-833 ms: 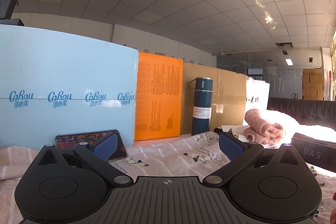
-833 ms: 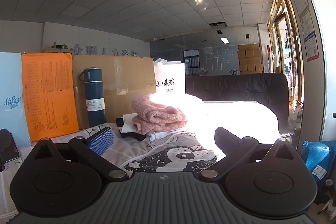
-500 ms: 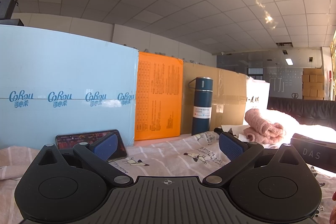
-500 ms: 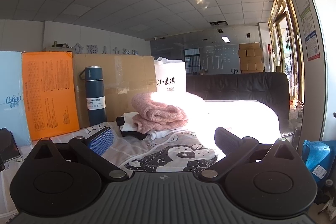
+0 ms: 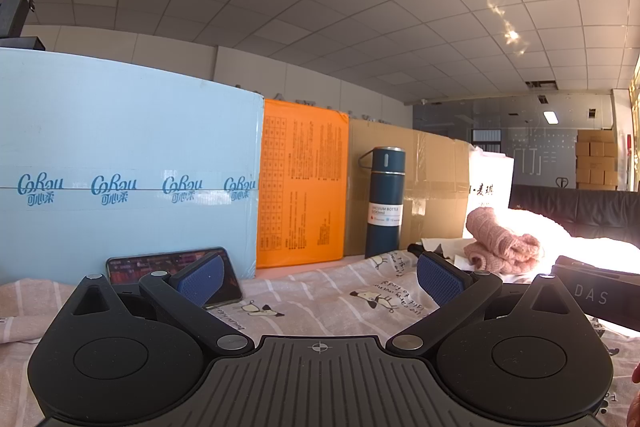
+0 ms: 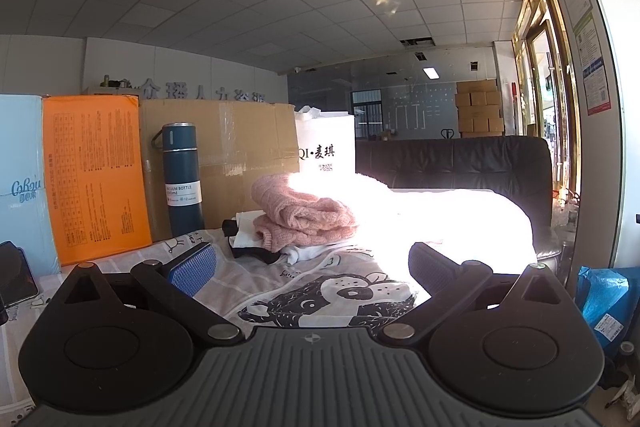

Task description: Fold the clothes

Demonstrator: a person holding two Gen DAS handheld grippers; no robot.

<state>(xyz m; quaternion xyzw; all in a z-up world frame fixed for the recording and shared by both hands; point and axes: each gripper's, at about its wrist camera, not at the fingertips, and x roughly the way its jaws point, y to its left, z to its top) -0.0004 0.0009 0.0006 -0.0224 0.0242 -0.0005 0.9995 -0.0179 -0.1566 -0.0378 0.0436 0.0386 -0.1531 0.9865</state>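
White glare washes out the right-centre of the right wrist view, hiding whatever cloth lies behind the pink knitted garment (image 6: 304,213), which sits folded on a small pile of white and dark clothes (image 6: 256,247) at mid-frame. In the left wrist view the same pink knit (image 5: 500,243) shows at the right, its far side lost in the same brightness. A phone (image 5: 172,267) leans at lower left of that view, half covered by the left finger; its screen is too blurred to read. At the right edge, a black bar (image 5: 592,291) reads "DAS", cut off by the frame.

Both claws stand spread as wide as they go. The left gripper (image 5: 320,275) holds nothing and hovers over a striped cloth with cartoon prints (image 5: 340,303). The right gripper (image 6: 308,263) is likewise empty, above a printed panda garment (image 6: 332,299) at bottom centre.

Readable writing: a pale blue box (image 5: 120,187) repeats "CoRou"; a dark blue flask (image 6: 182,179) is labelled "VACUUM BOTTLE"; a white bag (image 6: 326,147) shows "QI". The orange board (image 6: 96,179) carries print too small to read.
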